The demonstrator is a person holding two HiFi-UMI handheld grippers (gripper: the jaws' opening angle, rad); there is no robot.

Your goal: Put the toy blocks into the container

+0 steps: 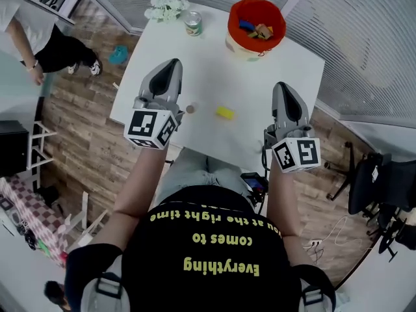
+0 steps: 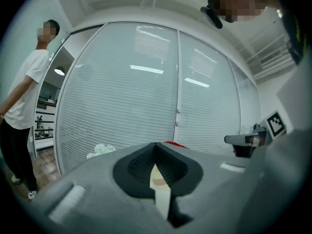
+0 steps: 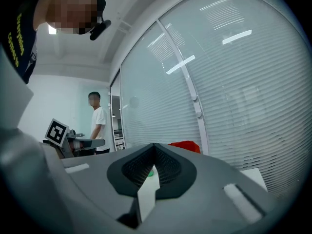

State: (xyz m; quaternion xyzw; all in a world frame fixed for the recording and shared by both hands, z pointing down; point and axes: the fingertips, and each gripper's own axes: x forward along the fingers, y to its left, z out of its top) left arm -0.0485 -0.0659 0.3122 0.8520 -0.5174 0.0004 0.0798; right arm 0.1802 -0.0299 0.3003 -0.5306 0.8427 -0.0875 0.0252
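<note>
Left gripper (image 1: 173,64) and right gripper (image 1: 282,86), closed and empty, flank the yellow block (image 1: 225,113), likely before carrying it to far container (image 1: 257,3)

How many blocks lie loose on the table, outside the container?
2: a yellow block near the middle of the table, and a small brown block beside the left gripper. More may hide beneath it or the right gripper.

Bright, even overhead light leaves streaked reflections on the glass wall (image 2: 146,69); both gripper views bulge fisheye, with dark corners.
</note>
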